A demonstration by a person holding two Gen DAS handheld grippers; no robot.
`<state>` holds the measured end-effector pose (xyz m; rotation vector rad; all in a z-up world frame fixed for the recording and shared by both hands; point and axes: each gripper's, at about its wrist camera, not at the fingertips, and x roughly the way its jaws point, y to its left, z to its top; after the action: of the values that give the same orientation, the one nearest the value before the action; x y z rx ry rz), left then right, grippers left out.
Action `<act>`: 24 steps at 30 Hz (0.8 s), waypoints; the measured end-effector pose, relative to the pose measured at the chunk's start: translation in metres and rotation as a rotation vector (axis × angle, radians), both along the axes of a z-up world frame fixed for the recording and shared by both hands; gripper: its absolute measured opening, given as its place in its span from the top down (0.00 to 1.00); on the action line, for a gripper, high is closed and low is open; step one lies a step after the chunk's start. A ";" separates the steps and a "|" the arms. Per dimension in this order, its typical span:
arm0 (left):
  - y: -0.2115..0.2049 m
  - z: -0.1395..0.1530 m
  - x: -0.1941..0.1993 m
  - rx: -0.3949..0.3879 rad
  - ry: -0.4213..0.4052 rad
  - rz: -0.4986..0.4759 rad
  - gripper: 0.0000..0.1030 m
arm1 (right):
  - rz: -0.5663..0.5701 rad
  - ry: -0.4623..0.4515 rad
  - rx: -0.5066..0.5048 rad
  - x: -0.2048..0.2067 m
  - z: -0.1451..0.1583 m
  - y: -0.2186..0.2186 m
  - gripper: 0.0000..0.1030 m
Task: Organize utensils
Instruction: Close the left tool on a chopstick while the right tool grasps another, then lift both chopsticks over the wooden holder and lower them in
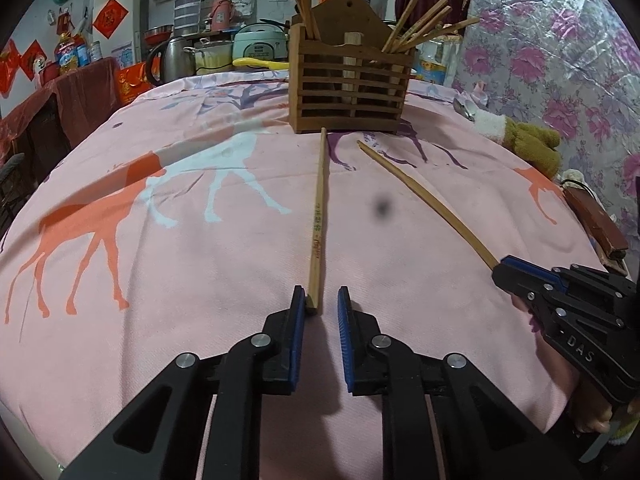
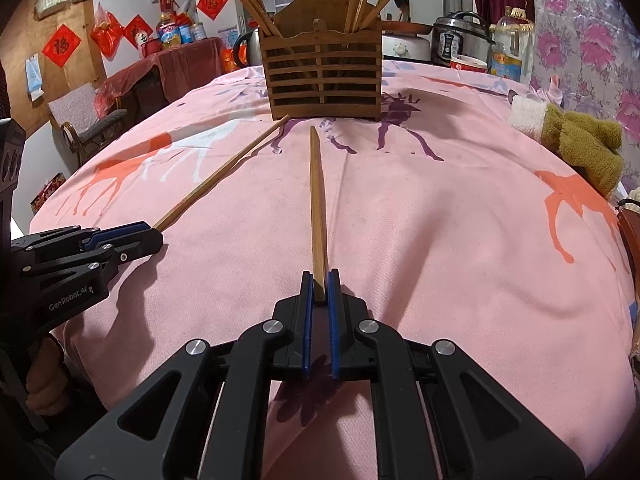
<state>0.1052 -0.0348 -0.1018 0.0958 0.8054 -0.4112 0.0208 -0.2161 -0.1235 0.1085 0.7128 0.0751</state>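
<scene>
Both grippers rest low on a pink tablecloth (image 1: 160, 264) printed with deer, each at the near end of one wooden chopstick. From its own camera, the left gripper (image 1: 322, 300) has its blue-padded jaws partly apart; the left chopstick (image 1: 319, 216) lies between them, its near end touching the left pad with a gap to the right pad. From its own camera, the right gripper (image 2: 319, 288) has its jaws drawn close around the near end of the right chopstick (image 2: 317, 208), which sits between the pads; whether they press it cannot be told.

Each view also catches the other tool from the side: the right gripper (image 1: 504, 270) at the lower right, the left gripper (image 2: 150, 234) at the lower left. Only the right view shows a pressure cooker (image 2: 460, 40) far right.

Two chopsticks lie flat on the cloth, well apart at the near ends and converging toward one slatted wooden holder (image 1: 348, 80) at the far centre. Its left and right compartments hold several upright chopsticks each. One green plush toy (image 2: 576, 140) lies at the right.
</scene>
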 end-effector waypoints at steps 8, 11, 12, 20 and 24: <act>-0.002 -0.001 0.002 0.006 -0.009 -0.005 0.94 | -0.001 -0.002 0.001 0.000 0.000 0.000 0.92; -0.002 0.002 -0.002 0.003 -0.006 -0.012 0.94 | -0.004 -0.015 0.001 -0.002 0.002 0.000 0.94; -0.003 0.004 -0.003 0.005 -0.011 -0.012 0.94 | -0.005 -0.024 0.001 -0.003 0.003 0.000 0.94; -0.008 0.028 -0.015 -0.002 -0.065 -0.012 0.95 | -0.039 -0.117 0.027 -0.016 0.023 -0.010 0.94; -0.009 0.042 -0.019 -0.013 -0.089 -0.011 0.95 | -0.060 -0.162 0.056 -0.021 0.038 -0.018 0.94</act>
<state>0.0864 -0.0438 -0.0594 0.1062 0.7146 -0.4192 -0.0002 -0.2340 -0.0857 0.1751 0.5450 0.0454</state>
